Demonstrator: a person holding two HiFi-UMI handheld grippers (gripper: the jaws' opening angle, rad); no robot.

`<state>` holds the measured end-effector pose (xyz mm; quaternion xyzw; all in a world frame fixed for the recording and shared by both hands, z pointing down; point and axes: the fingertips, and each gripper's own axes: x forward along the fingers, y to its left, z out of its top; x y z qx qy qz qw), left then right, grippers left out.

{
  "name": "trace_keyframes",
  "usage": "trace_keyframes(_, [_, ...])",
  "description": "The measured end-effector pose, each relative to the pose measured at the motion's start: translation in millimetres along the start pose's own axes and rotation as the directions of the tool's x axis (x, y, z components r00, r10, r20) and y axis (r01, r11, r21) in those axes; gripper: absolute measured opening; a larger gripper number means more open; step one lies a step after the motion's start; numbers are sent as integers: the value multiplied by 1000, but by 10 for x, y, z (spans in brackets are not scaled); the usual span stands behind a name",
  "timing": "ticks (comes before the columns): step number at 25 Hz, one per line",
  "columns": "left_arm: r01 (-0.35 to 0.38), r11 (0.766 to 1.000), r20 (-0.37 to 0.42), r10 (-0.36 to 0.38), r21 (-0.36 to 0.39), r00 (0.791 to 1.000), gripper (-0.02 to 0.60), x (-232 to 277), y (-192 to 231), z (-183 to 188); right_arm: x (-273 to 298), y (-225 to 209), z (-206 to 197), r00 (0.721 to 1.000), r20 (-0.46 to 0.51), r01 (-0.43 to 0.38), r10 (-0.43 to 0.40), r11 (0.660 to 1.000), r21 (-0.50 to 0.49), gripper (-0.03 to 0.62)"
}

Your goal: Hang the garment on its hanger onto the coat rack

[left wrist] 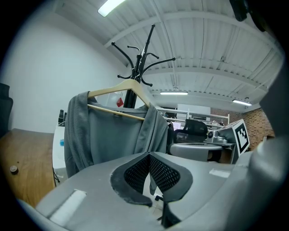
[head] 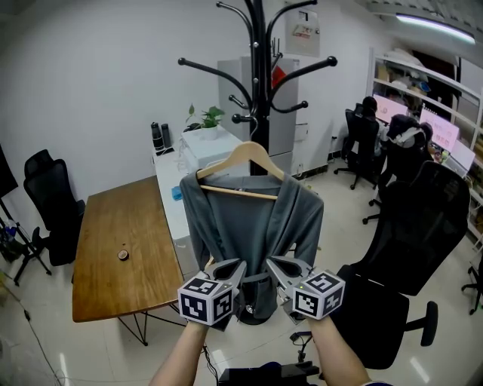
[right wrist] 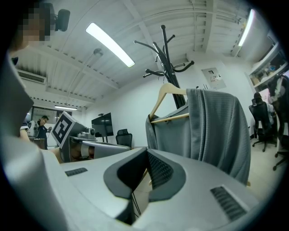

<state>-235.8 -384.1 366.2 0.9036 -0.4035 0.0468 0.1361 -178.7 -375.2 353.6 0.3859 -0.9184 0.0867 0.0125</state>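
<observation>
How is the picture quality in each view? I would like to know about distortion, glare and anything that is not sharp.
Head view: even light, sharp garment, mild bowing toward the edges. Left gripper view: strong fisheye, dark round border, ceiling lamp blown out to white. Right gripper view: same dark border, lamp strip glaring, garment sharp.

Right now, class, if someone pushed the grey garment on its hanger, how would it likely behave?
The garment would probably be floppy: it drapes in soft folds from the wooden hanger. It seems light: the thin hanger bar shows no sag. Pushed, it would likely swing, hanging from a single point by the coat rack.
</observation>
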Motion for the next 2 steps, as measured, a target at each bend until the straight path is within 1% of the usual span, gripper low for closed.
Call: trace_keyframes(2, [1,1000,-2,-1,1,1000,6,-2,-8,-3,-2,10,3,1000,0,-3,3,1000,1,0])
